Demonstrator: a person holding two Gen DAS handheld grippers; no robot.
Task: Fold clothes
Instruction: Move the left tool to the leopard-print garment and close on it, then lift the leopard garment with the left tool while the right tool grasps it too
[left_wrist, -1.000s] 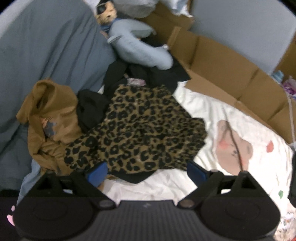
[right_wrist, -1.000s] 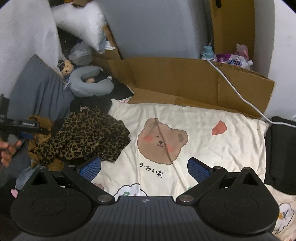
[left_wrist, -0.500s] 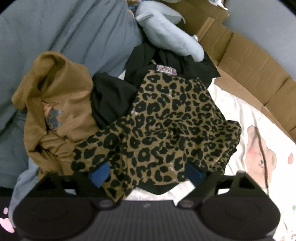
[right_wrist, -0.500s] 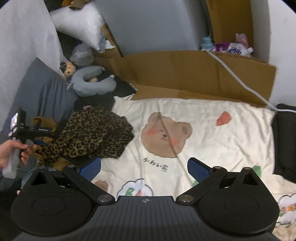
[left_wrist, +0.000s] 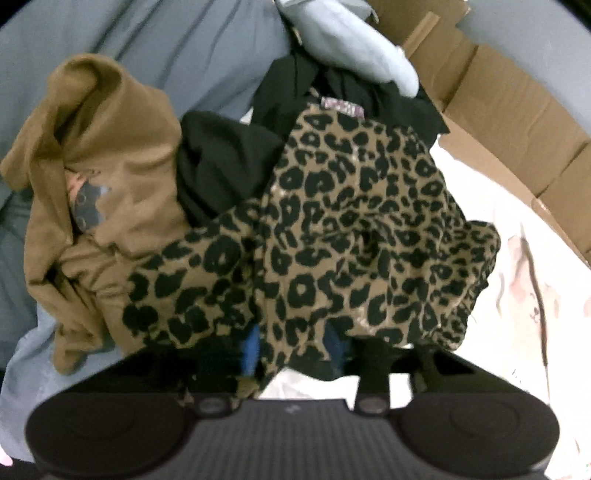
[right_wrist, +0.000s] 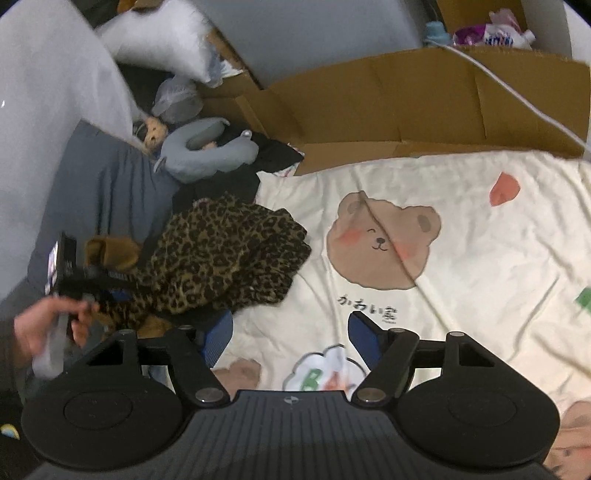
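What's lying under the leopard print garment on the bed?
Black clothing shows beneath the leopard print garment, beside a brown garment. How far the black clothing runs underneath is covered.

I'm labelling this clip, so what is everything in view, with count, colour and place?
leopard-print garment: one, tan and black, crumpled at the bedspread's left edge
brown garment: one, left of it
black clothes: a heap, count unclear, behind and under it
neck pillow: one, grey-blue, behind the pile
plush toy: one, tan, by the pillow
bedspread: one, cream, bear print
cardboard: brown sheets along the far edge
white cable: one, over the cardboard
left gripper: closing, leopard cloth between its fingers
right gripper: closing, nothing between
hand: one, holding the left gripper
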